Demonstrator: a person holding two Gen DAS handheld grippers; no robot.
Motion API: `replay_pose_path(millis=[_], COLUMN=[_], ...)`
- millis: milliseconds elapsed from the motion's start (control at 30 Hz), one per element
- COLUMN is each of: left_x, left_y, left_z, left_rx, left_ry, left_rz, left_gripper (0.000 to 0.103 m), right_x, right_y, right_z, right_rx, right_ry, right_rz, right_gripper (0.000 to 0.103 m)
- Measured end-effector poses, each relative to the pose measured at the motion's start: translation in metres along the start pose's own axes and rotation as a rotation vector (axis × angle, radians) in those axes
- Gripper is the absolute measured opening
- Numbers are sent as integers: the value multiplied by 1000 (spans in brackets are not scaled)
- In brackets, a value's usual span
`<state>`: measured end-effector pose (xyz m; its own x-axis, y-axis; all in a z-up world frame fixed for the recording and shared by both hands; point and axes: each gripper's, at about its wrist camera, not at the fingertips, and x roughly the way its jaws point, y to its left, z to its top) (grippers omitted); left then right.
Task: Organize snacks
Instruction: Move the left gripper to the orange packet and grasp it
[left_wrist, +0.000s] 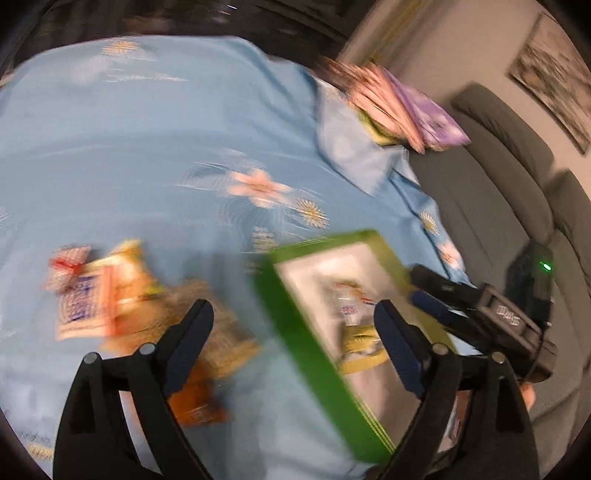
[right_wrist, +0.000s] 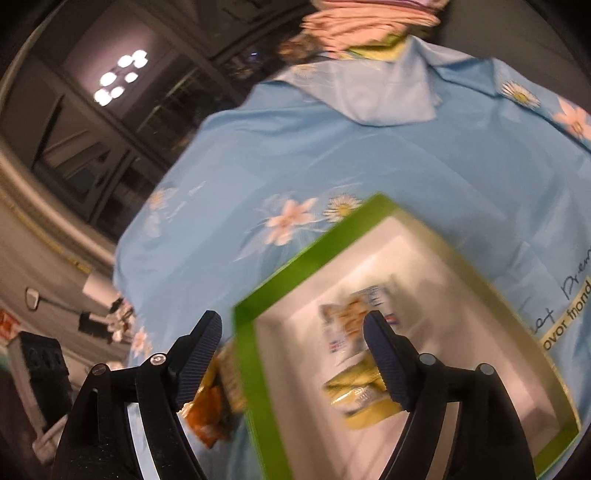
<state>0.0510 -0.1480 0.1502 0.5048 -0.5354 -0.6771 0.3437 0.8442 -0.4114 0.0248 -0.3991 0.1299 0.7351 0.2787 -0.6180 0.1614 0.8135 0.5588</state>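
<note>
On the blue-clothed surface (left_wrist: 147, 147), the green box (right_wrist: 255, 369) holds two snack packets (right_wrist: 354, 391); loose packets (left_wrist: 96, 299) lie just left. Both left gripper (left_wrist: 295, 325) and right gripper (right_wrist: 293, 339) have fingers wide apart, holding nothing. Hasty reaching could clip the box's wall and shove it.

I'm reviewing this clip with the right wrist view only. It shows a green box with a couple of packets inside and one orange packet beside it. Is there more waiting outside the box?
Observer: Yes. The left wrist view shows a heap of loose packets on the blue flowered cloth, left of the green box. One at the far edge is red and white.
Operator: And the left gripper, is it carrying anything?
Observer: No. The left gripper is open. The box's green wall shows between its fingers, and nothing is pinched.
</note>
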Motion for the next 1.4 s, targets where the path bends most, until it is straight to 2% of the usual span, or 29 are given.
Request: replay_pose_path(millis=[167, 400, 600, 767, 900, 967, 1067, 1167, 1200, 1267, 1400], left_x=[-49, -60, -37, -19, 2, 8, 8, 11, 12, 14, 8], left_y=[59, 111, 123, 120, 119, 119, 117, 117, 117, 118, 115], left_z=[-31, -83, -103, -103, -99, -99, -98, -97, -97, -98, -101], left_rx=[-126, -291, -351, -332, -326, -319, -293, -281, -285, -298, -303], left_ry=[-40, -1, 51, 77, 116, 118, 108, 117, 122, 128, 121], left_rz=[99, 146, 76, 27, -31, -24, -29, -41, -68, -78, -85], left_gripper=[89, 89, 88, 85, 83, 82, 81, 72, 66, 66, 58], right_x=[7, 47, 89, 120, 136, 142, 150, 155, 157, 158, 154], right_y=[40, 94, 118, 118, 120, 121, 118, 112, 111, 111, 108], right_z=[-17, -58, -90, -97, -104, -107, -110, -112, -114, -115, -115], right_rx=[-98, -201, -264, -260, -261, -270, -254, -239, -240, -240, -231], right_ry=[67, 249, 391, 476, 532, 547, 575, 604, 606, 605, 603], right_rz=[78, 146, 133, 96, 100, 93, 94, 106, 107, 112, 146], right_gripper=[80, 80, 79, 76, 76, 76, 68, 64, 63, 62, 59])
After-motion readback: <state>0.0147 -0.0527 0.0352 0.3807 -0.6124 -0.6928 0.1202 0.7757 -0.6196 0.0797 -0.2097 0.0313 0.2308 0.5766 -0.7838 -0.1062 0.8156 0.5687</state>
